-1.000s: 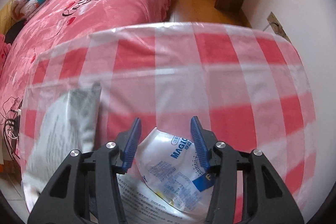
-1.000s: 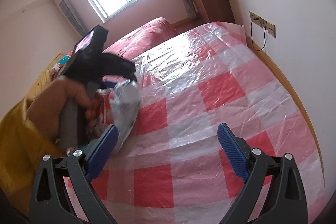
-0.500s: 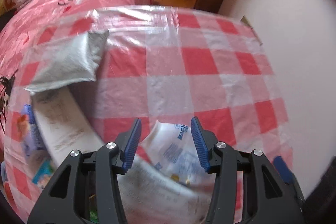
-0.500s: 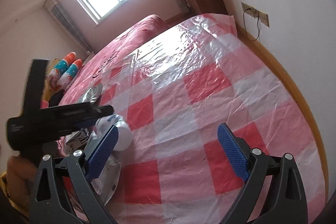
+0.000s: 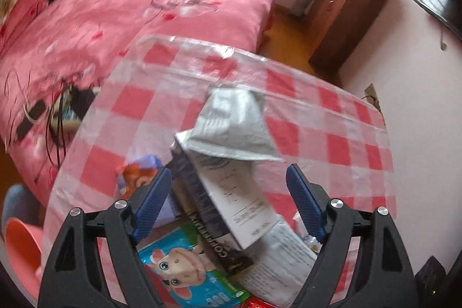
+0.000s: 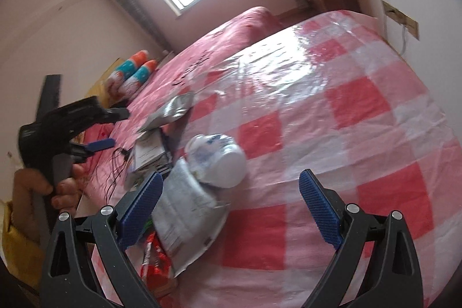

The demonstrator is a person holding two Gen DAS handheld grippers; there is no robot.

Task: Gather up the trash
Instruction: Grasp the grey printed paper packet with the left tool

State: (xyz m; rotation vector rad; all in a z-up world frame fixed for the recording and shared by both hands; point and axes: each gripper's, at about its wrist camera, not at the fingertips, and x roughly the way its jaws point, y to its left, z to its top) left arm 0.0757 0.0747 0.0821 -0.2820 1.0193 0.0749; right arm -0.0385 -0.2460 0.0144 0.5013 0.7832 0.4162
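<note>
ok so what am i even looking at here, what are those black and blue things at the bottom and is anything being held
There is no robot here. A person holds a hand tool in each hand, and each tool ends in a two-finger claw with blue pads. A small wide-angle camera sits on each tool and looks out along its fingers, which is why the room looks bent.

One picture comes from the left claw, the other from the right claw. The right view also shows the person's left hand gripping its tool.

Below them is a red and white checked plastic cloth with a heap of trash: a silver pouch, a dark carton, a cartoon cow packet and a white plastic bag.

The left claw has just been opening and grips nothing. The right claw stands open and empty too.
</note>
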